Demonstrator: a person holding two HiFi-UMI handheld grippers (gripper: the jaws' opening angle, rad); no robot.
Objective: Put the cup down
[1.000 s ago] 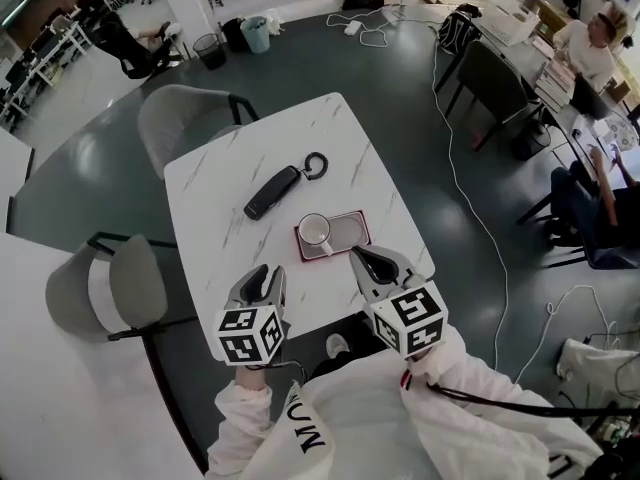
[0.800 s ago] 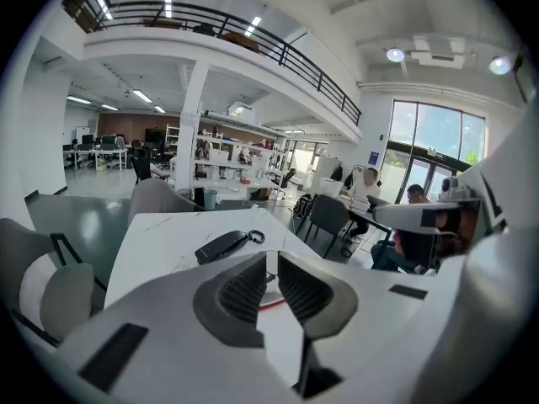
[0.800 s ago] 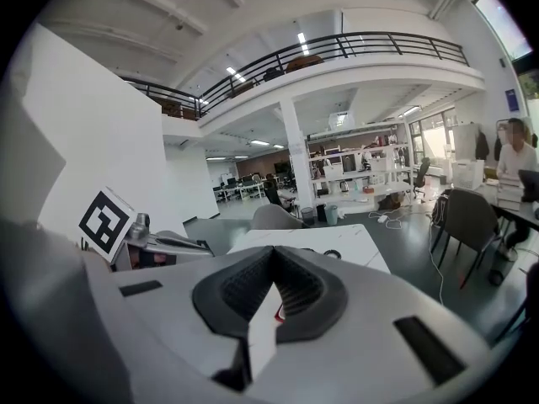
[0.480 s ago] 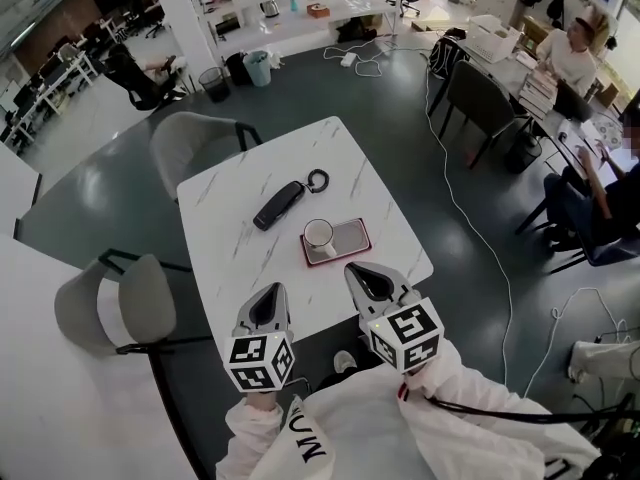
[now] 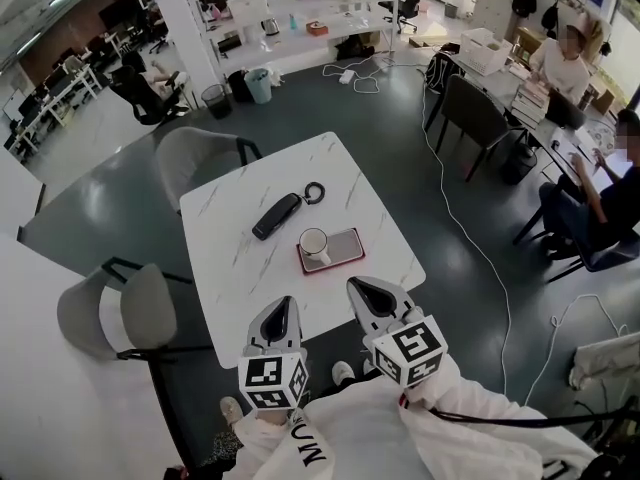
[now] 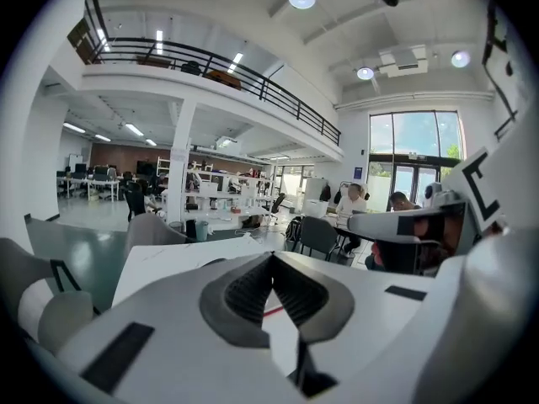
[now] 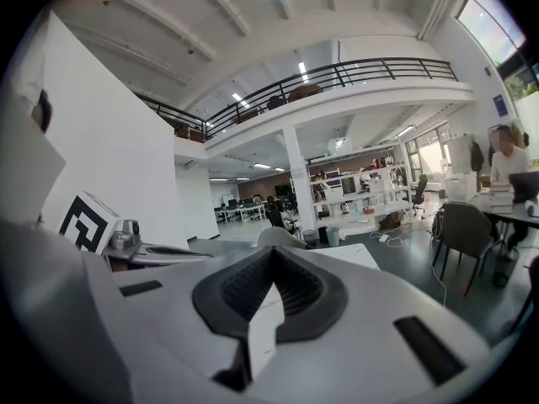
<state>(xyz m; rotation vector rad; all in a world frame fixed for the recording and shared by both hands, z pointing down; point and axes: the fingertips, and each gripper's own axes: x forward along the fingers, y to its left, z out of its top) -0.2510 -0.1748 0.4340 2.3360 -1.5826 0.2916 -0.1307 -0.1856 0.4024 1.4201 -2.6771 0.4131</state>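
Hard to see:
- Hands are hidden behind the marker cubes. Only white sleeves (image 5: 470, 428) show, cut off by the lower frame edge.
- The inside of the cup (image 5: 314, 245) reads plain white from above. Cannot tell whether it holds anything.
- In both gripper views the gripper's own body blocks most of the table (image 5: 230, 268).
- Two bins (image 5: 216, 99) stand on the floor beyond the far edge. They are too small to tell their contents.

Grippers:
- Left gripper (image 5: 283, 306): jaws pressed together, nothing between the pads. Tips are over the table's near edge.
- Right gripper (image 5: 360, 286): jaws likewise together and empty. It is over the same edge, closer to the near-right corner.
- Both are well apart from the cup.

Containers:
- A red-rimmed tray (image 5: 345, 246) lies flat, right of the surface's middle and nearer the near edge than the far one.
- The cup stands upright on the tray's left end.

Surface:
- White marble-look top.
- A black handset (image 5: 275, 216) lies diagonally near the middle, apart from the tray. Its cord loop (image 5: 316, 192) points to the far-right corner.
- A grey chair (image 5: 120, 313) stands by the left edge, and a second chair (image 5: 195, 148) by the far-left side.

Room:
- Open office with a dark glossy floor (image 5: 120, 208).
- A seated person (image 5: 610, 183) is at desks to the right.
- The right gripper view shows a mezzanine railing (image 7: 337, 74).
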